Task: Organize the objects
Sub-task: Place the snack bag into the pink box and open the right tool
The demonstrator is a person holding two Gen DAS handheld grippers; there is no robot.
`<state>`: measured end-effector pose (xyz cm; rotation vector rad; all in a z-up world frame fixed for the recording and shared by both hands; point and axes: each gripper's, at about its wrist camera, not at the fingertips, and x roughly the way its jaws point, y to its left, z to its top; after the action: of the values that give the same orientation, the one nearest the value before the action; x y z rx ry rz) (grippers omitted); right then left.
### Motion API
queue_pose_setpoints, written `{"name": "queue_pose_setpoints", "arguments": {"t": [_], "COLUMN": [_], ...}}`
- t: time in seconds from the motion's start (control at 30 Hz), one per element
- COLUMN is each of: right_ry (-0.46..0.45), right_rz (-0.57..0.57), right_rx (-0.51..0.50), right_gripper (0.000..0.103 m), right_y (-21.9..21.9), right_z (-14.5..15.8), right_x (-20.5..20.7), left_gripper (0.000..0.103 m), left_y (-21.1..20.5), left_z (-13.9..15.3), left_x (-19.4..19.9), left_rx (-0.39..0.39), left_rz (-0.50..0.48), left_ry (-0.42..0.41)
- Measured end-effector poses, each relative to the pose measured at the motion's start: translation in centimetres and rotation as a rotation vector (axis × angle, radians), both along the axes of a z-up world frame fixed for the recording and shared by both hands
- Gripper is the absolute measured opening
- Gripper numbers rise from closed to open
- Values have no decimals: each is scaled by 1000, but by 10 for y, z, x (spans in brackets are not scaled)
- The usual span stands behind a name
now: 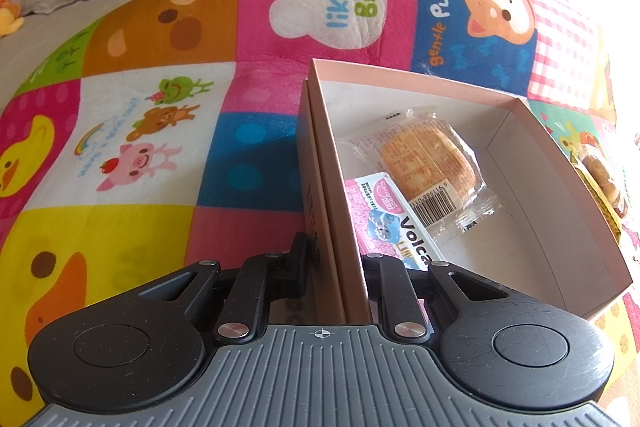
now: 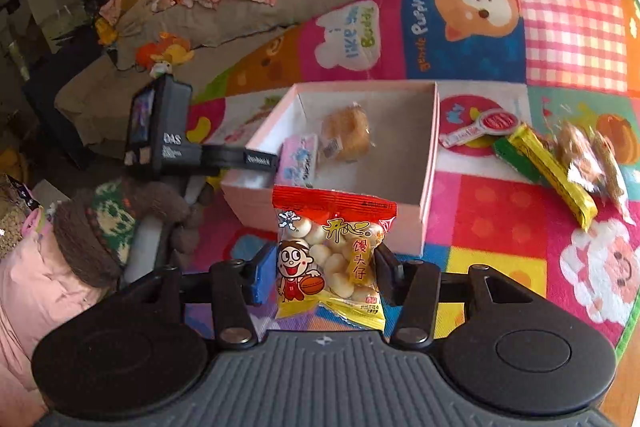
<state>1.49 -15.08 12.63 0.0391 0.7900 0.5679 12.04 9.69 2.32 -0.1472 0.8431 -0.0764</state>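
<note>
Left wrist view: the left hand-held gripper (image 1: 334, 259) is clenched on the near wall of the pink box (image 1: 560, 155), one finger outside, one inside. Just ahead of it inside the box lie a pink snack packet (image 1: 384, 219) and, beyond that, a wrapped pastry (image 1: 430, 163), on a cartoon-print mat (image 1: 160, 107). Right wrist view: the right hand-held gripper (image 2: 326, 267) is grasping a bag of small round biscuits (image 2: 332, 259) upright, just short of the box's (image 2: 428, 187) near wall. Ahead to the right, outside the box, lie a lollipop (image 2: 480, 129), a yellow bar (image 2: 552, 171) and a clear-wrapped biscuit (image 2: 588, 163).
</note>
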Motion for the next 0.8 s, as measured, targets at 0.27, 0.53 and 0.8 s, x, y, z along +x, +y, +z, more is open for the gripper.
{"name": "queue_pose_setpoints", "arguments": {"t": [0.27, 0.53, 0.8], "right_ry": [-16, 2, -111], "right_rz": [46, -59, -278], "right_rx": [-17, 32, -99], "right_gripper": [50, 65, 81], "right_y": [75, 90, -11], "right_z": [17, 0, -29], "right_x": [95, 159, 93], "left_gripper": [19, 19, 18], "left_y": [0, 1, -2], "left_z": [-1, -1, -1], "left_x": [0, -1, -2], "left_rx": [3, -2, -4], "left_rz": [-7, -6, 24], "left_ry": [-2, -9, -12]}}
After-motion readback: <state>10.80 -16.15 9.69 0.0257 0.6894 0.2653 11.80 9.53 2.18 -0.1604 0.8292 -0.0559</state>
